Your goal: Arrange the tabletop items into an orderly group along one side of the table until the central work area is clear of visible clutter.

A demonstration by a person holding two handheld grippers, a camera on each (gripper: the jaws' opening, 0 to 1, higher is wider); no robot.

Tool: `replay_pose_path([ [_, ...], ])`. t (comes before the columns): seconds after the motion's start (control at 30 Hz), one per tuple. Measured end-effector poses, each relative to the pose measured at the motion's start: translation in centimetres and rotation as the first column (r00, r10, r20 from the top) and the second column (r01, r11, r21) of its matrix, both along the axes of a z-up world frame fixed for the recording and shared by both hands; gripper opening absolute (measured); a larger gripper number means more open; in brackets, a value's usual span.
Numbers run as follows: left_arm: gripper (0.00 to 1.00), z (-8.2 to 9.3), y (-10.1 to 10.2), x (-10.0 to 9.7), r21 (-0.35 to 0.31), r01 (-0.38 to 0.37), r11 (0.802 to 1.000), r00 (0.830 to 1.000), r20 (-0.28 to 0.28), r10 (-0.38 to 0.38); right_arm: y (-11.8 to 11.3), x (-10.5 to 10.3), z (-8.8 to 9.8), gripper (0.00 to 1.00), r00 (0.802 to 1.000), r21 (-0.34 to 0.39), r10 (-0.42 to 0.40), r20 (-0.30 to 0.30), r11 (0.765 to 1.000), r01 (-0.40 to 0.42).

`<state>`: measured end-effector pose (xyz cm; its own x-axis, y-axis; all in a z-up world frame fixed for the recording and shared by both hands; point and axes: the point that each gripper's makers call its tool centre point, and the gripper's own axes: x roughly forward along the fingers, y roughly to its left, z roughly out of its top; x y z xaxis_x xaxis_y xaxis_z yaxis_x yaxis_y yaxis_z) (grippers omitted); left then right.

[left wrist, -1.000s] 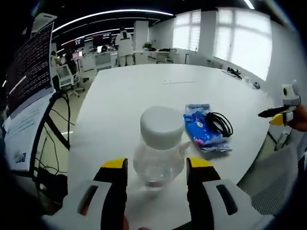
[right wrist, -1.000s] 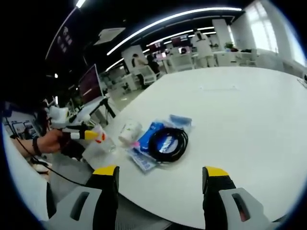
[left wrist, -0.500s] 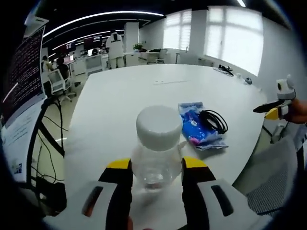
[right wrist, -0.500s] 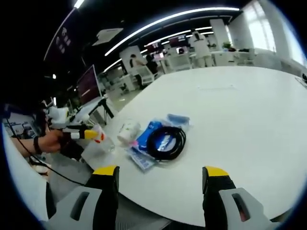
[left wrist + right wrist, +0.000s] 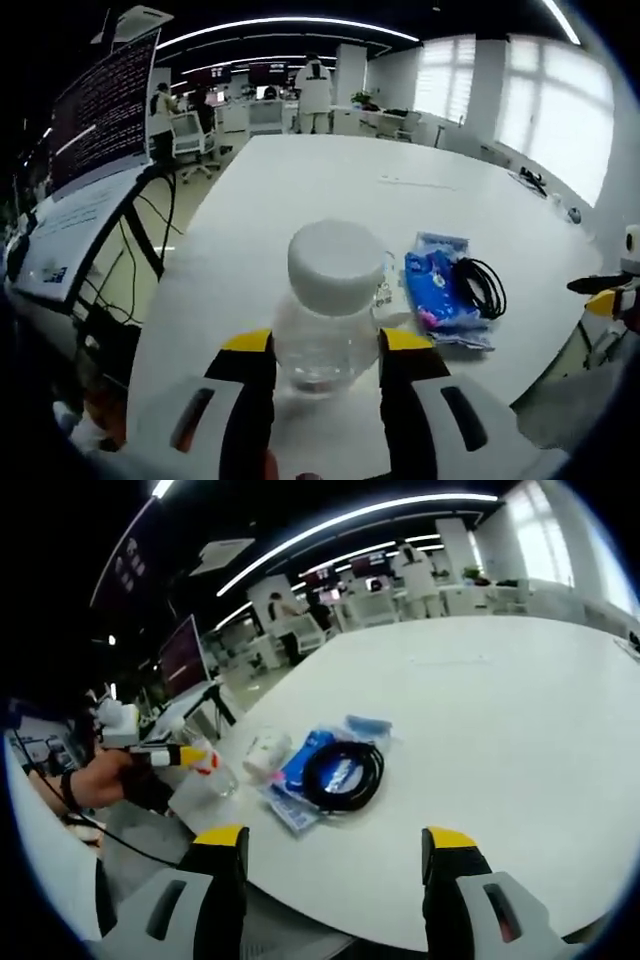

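Note:
A clear plastic bottle (image 5: 325, 325) with a white cap (image 5: 336, 266) stands upright between my left gripper's (image 5: 325, 345) yellow-tipped jaws, which are shut on its body near the table's edge. To its right lies a blue packet (image 5: 435, 295) with a coiled black cable (image 5: 482, 287) on it. In the right gripper view the same packet (image 5: 310, 765) and cable (image 5: 345, 773) lie ahead, with the bottle (image 5: 262, 752) to their left, held by the left gripper (image 5: 180, 757) in a person's hand. My right gripper (image 5: 335, 852) hovers open at the table edge, holding nothing.
The white table (image 5: 300, 180) stretches far ahead, its near edge just under both grippers. A monitor on a stand (image 5: 100, 100) with hanging cables sits off the table's left. Desks, chairs and people stand at the far end of the room.
The left jaws closed in on the bottle and now hold it. The left view has since swung leftward with the bottle. The right gripper has barely moved.

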<state>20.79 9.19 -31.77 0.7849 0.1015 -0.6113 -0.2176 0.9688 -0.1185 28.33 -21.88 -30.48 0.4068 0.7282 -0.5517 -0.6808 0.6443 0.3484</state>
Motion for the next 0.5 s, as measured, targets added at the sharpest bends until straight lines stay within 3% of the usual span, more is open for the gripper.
replay_pose_path([
  [0.07,0.48,0.0,-0.5,0.2,-0.021,0.046,0.999,0.999,0.019,-0.046,-0.1,0.0,0.0,0.72,1.0,-0.001,0.002,0.0,1.0,-0.002],
  [0.27,0.57,0.5,-0.7,-0.1,0.023,0.201,0.979,0.979,0.034,-0.202,-0.2,0.1,0.2,0.72,1.0,-0.005,0.005,0.003,1.0,-0.005],
  [0.37,0.59,0.7,-0.2,-0.7,0.076,0.287,0.955,0.957,0.02,-0.289,-0.3,0.2,0.1,0.72,1.0,-0.005,0.003,0.004,1.0,-0.003],
  [0.5,0.6,1.0,0.0,-0.9,0.122,0.408,0.905,0.912,-0.007,-0.41,-0.3,0.3,0.0,0.72,1.0,-0.006,0.004,0.005,1.0,-0.004],
])
